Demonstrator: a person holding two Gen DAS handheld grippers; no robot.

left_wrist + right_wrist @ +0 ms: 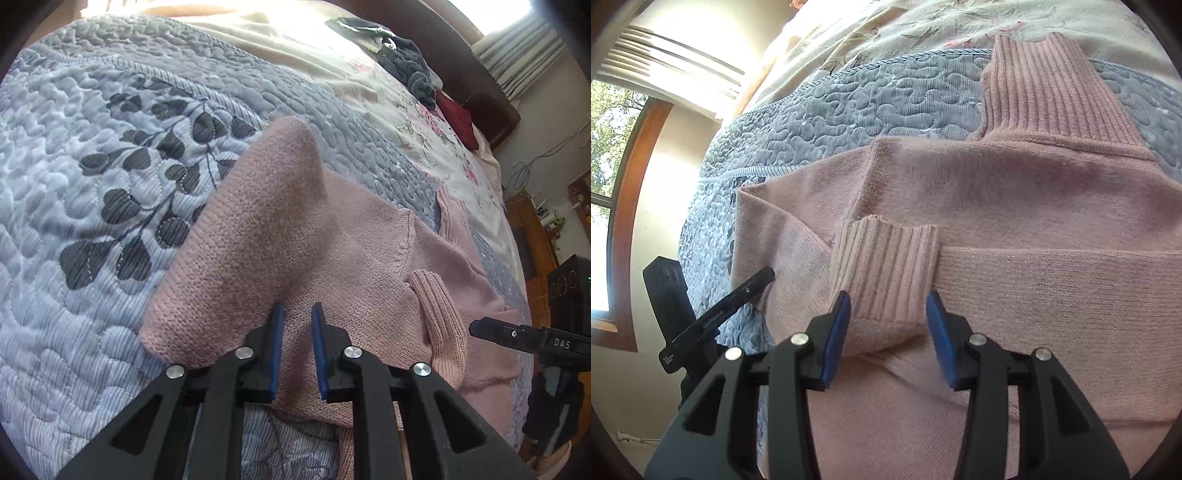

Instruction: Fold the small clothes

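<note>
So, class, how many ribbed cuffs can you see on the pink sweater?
1: the ribbed cuff lies folded across the sweater body, just ahead of the right gripper. The other cuff may be hidden.

Colours and patterns, both wrist views.

My left gripper (298, 314) and right gripper (888, 299) are black with blue pads. The sweater (280, 221) is dusty pink, ribbed at cuff (886, 266) and collar (1056, 92). The quilt (92, 147) is blue-grey with dark leaf print; the sheet (406, 99) is cream with pink flowers.
</note>
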